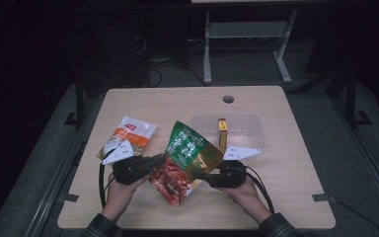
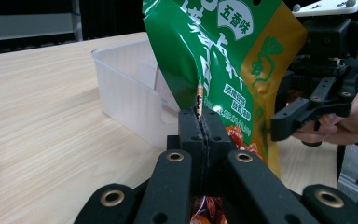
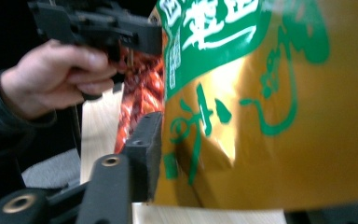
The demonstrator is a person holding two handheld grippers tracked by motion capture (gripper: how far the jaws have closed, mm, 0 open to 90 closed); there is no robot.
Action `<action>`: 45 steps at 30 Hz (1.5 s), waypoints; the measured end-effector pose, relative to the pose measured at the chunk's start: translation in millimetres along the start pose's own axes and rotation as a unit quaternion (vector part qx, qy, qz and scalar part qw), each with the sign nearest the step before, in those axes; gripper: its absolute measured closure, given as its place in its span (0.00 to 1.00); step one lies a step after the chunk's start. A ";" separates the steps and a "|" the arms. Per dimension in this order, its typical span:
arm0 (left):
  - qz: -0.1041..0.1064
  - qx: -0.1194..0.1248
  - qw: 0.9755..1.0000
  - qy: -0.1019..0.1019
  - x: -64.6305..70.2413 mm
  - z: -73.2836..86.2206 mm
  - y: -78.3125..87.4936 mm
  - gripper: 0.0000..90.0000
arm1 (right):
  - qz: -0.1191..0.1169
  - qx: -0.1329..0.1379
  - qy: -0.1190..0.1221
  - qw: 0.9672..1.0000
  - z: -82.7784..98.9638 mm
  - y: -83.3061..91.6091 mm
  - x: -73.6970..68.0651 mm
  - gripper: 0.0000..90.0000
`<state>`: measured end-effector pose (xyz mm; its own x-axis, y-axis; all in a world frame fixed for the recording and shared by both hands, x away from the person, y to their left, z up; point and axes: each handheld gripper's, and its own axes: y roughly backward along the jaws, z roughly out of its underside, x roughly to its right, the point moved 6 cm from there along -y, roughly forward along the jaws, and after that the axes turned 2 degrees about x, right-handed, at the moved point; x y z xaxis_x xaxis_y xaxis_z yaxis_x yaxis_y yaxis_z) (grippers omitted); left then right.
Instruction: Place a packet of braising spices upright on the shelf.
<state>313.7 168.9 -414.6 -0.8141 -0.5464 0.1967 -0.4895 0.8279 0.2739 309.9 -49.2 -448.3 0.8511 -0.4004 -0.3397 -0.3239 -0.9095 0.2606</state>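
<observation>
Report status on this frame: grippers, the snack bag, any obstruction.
Left gripper shut on green snack bag. Right gripper at bag's far edge, grip unclear. Bag held off the table. Clear bin close behind.

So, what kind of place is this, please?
Probably a lab or recording workspace, not a home: a plain wooden table with a cable hole, dark surroundings with cables on the floor, and a metal desk frame behind.

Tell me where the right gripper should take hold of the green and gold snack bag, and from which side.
Grip the gold side edge of the green and gold snack bag, coming in from the person's right. The left gripper already pinches the opposite edge, so the bag hangs upright with that flat, thin edge facing the right gripper.
</observation>
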 end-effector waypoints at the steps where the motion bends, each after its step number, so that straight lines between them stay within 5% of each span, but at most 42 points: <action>1: 0.000 0.000 1.000 0.003 -0.1 0.6 -0.2 0.99 | -0.003 0.003 -0.003 1.000 -0.8 -0.4 -0.6 0.65; 10: 0.005 0.000 1.000 0.004 0.8 3.9 -1.5 0.99 | -0.003 0.019 -0.003 1.000 -8.5 1.0 -1.2 0.97; 17: -0.001 -0.022 1.000 -0.023 2.7 9.1 -1.8 0.97 | -0.026 0.007 -0.002 1.000 -14.2 8.9 -0.9 0.99; 25: -0.001 -0.038 0.999 -0.029 -1.4 15.3 -0.2 0.95 | -0.035 -0.026 0.031 0.999 -22.9 18.6 -2.7 1.00; 28: -0.008 -0.051 0.998 -0.031 -4.2 19.9 -0.9 0.84 | -0.044 -0.032 0.034 0.998 -25.1 23.9 -3.7 1.00; 38: -0.008 -0.134 0.988 -0.077 0.5 41.1 -12.5 0.51 | -0.042 -0.068 0.072 0.994 -29.9 48.4 -8.5 1.00; 45: -0.003 -0.158 0.986 -0.058 0.6 50.6 -4.1 0.33 | -0.027 -0.070 0.075 0.994 -28.4 75.6 -2.1 1.00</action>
<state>299.5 171.6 -463.3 -0.8509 -0.5176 0.0897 -0.3878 0.7342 0.5573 295.4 -114.0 -402.2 0.9212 -0.3213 -0.2196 -0.2249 -0.9000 0.3733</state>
